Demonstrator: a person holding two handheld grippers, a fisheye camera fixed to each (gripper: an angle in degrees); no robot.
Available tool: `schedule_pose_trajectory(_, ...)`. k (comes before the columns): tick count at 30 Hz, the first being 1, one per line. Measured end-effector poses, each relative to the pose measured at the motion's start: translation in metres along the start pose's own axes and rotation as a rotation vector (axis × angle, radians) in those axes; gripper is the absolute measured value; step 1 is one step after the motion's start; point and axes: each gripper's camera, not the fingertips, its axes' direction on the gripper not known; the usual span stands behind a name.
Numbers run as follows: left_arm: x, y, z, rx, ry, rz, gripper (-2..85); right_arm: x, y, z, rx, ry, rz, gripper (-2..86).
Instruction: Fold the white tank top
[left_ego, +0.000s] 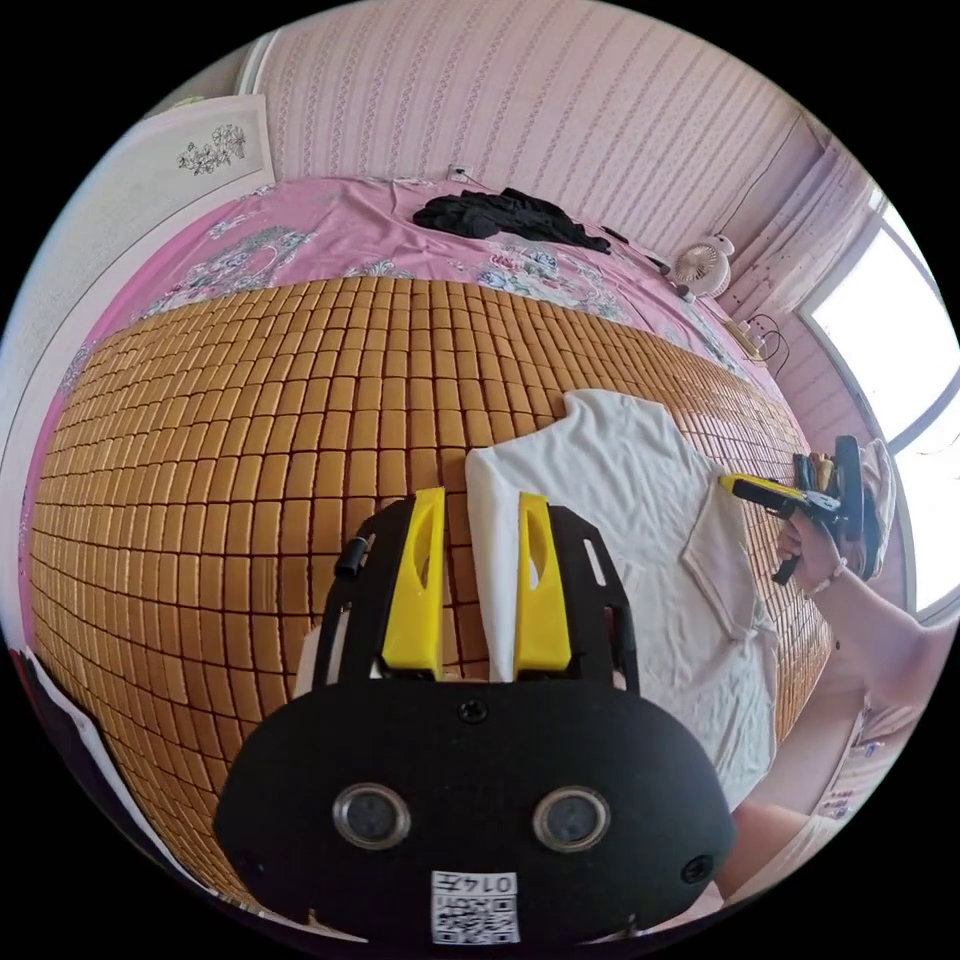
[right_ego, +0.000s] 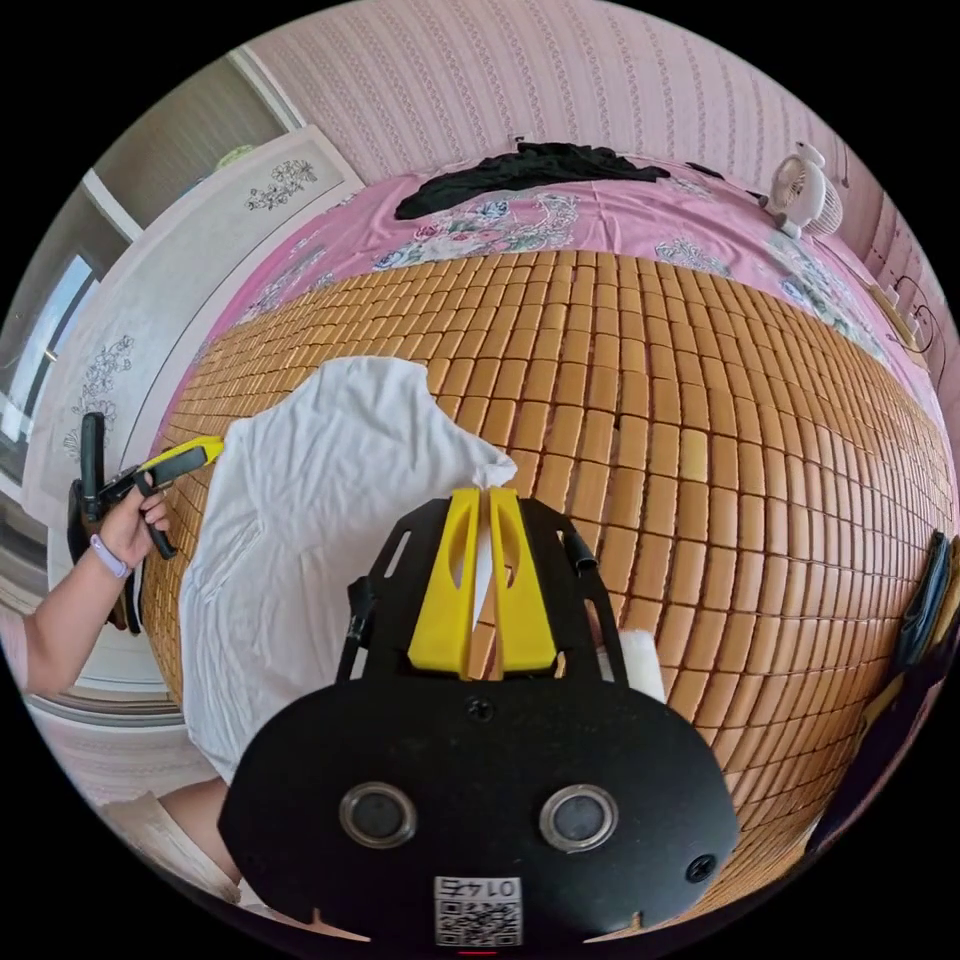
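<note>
Because each claw seems placed to take one edge of the tank top for a fold, the left claw stands part open with a raised fold of cloth between its jaws, not clamped, while the right claw has closed to a slit on a pinched corner. The top is white, faintly creased, spread on the bamboo mat covering the bed. Farther back lies dark clothing, with a small fan nearby.
</note>
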Motion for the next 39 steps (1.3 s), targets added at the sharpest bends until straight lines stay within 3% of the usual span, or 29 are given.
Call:
schedule_pose_trajectory(4, -0.012, -0.008, 0.019, -0.065, 0.0, 0.015, 8.4, 0.031, -0.019, -0.008, 0.026, -0.117, 0.088, 1.0)
schedule_pose_trajectory(6, -0.012, -0.013, 0.021, -0.102, -0.077, 0.075, 2.6, 0.04, -0.03, -0.01, 0.03, -0.147, 0.093, 0.8)
schedule_pose_trajectory(8, -0.016, -0.02, 0.019, -0.095, -0.037, 0.101, 0.0, 0.047, -0.047, -0.013, 0.039, -0.142, 0.083, 0.6)
schedule_pose_trajectory(15, -0.03, -0.072, -0.007, 0.069, 0.041, 0.08, -0.9, 0.063, -0.09, -0.048, 0.172, -0.139, 0.093, 0.5)
schedule_pose_trajectory(19, -0.028, -0.073, -0.044, 0.153, 0.094, 0.128, -0.9, 0.055, -0.077, -0.093, 0.204, -0.232, -0.014, 0.5)
schedule_pose_trajectory(24, -0.025, 0.011, -0.115, 0.136, 0.223, 0.232, -0.7, 0.034, 0.012, -0.139, 0.115, -0.294, -0.132, 0.8)
schedule_pose_trajectory(26, -0.026, 0.056, -0.13, 0.073, 0.28, 0.23, -0.3, 0.028, 0.074, -0.138, -0.009, -0.357, -0.104, 1.1)
schedule_pose_trajectory(29, -0.032, 0.136, -0.125, -0.079, 0.31, 0.106, 1.0, 0.025, 0.151, -0.1, -0.193, -0.384, 0.011, 1.8)
schedule_pose_trajectory(32, -0.042, 0.205, -0.101, -0.253, 0.205, -0.053, 1.7, 0.019, 0.201, -0.067, -0.345, -0.228, 0.113, 2.3)
schedule_pose_trajectory(35, -0.045, 0.232, -0.1, -0.312, 0.179, -0.137, 1.6, -0.001, 0.207, -0.07, -0.292, -0.214, 0.102, 3.1)
schedule_pose_trajectory(39, -0.003, 0.211, -0.111, -0.24, 0.198, -0.014, 2.0, -0.042, 0.182, -0.071, -0.177, -0.193, 0.005, 5.1)
